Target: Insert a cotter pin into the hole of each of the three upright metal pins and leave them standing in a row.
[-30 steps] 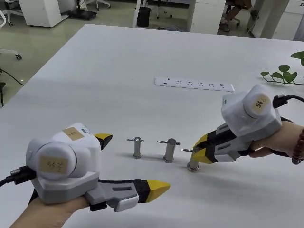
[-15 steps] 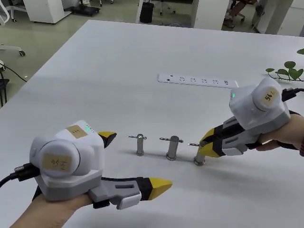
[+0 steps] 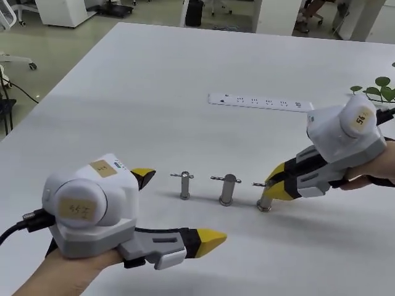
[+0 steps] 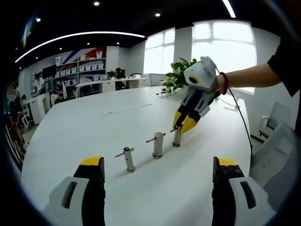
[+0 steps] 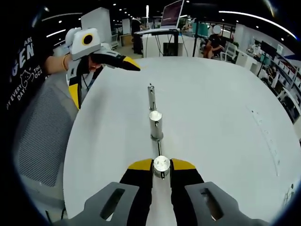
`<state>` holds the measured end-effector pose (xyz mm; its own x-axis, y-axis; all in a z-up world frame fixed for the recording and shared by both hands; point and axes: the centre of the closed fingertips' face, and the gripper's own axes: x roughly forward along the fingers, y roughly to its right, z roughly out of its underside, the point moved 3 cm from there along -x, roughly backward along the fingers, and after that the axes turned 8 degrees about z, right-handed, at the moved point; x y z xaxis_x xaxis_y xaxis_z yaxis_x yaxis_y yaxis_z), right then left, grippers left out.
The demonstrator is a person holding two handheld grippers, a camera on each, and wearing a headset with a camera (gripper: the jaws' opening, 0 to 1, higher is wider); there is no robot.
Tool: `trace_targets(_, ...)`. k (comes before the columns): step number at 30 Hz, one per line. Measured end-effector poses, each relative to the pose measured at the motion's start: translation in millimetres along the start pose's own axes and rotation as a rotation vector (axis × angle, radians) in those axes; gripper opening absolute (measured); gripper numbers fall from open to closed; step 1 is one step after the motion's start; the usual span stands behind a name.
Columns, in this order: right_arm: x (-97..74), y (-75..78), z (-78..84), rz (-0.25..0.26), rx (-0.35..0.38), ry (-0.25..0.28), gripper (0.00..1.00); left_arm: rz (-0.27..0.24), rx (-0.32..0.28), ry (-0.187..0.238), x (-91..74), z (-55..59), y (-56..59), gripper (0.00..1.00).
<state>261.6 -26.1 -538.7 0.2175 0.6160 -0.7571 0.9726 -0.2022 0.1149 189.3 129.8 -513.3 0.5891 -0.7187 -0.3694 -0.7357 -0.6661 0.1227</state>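
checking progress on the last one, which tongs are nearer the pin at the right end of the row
Right. The right tongs have that end pin between their jaws; the left tongs hang open beyond the row's opposite end, touching nothing.

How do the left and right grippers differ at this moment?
The left gripper has its jaws spread wide; the right gripper has its jaws closed against the head of the end pin. The left gripper holds nothing; the right gripper grips that pin. The left gripper lies roughly level; the right gripper tilts tip-down. Both have yellow tips.
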Motion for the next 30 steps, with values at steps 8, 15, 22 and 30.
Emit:
trace_targets(8,0.5,1.0,-0.7,-0.021,-0.014,-0.003,0.08,-0.001,0.004,-0.006,0.0,0.6,-0.3,0.94)
trace_targets(15,0.8,3.0,-0.3,-0.014,-0.016,-0.010,0.08,-0.010,0.002,-0.015,-0.9,2.3,-2.1,0.93)
trace_targets(22,1.5,3.6,0.5,-0.003,-0.030,-0.013,0.09,-0.015,-0.004,-0.016,-1.2,3.2,-3.3,0.93)
trace_targets(30,-9.9,6.4,-4.4,0.068,-0.008,-0.004,0.18,-0.035,-0.031,0.001,-3.4,1.6,-7.8,0.90)
